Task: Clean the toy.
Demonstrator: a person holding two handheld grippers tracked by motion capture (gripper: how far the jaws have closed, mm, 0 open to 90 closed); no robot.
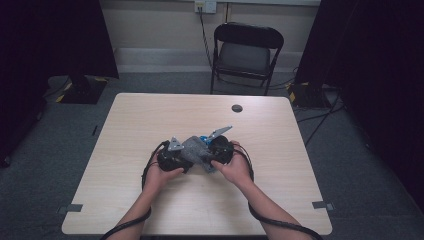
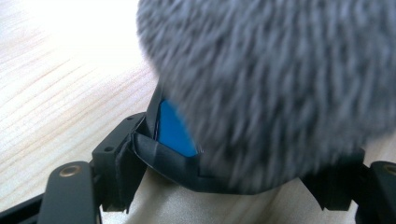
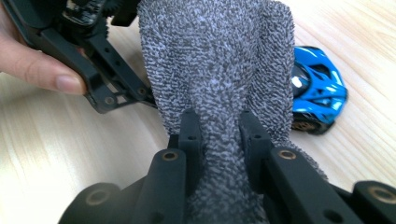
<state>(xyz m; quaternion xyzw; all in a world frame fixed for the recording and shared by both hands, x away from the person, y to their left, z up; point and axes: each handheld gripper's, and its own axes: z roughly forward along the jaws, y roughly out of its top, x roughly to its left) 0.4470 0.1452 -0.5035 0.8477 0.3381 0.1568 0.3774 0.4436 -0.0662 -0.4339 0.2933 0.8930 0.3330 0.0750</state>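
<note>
A grey fuzzy cloth (image 1: 194, 148) is bunched between my two grippers at the middle of the table. My right gripper (image 3: 220, 128) is shut on a fold of this cloth (image 3: 215, 56), with both pads pinching it. A blue toy car (image 3: 317, 88) pokes out from under the cloth's far side on the wood. In the left gripper view, the car's blue body (image 2: 175, 128) sits between the wide-set jaws of my left gripper (image 2: 229, 172), and its black edge lies against the left finger (image 2: 116, 158). The cloth (image 2: 280, 84) drapes over the car and hides the right finger's contact.
The light wooden table (image 1: 150, 115) has a round cable hole (image 1: 237, 108) near its far edge. A black folding chair (image 1: 247, 50) stands beyond it. Cables trail from both grippers off the near edge, past the person's forearms.
</note>
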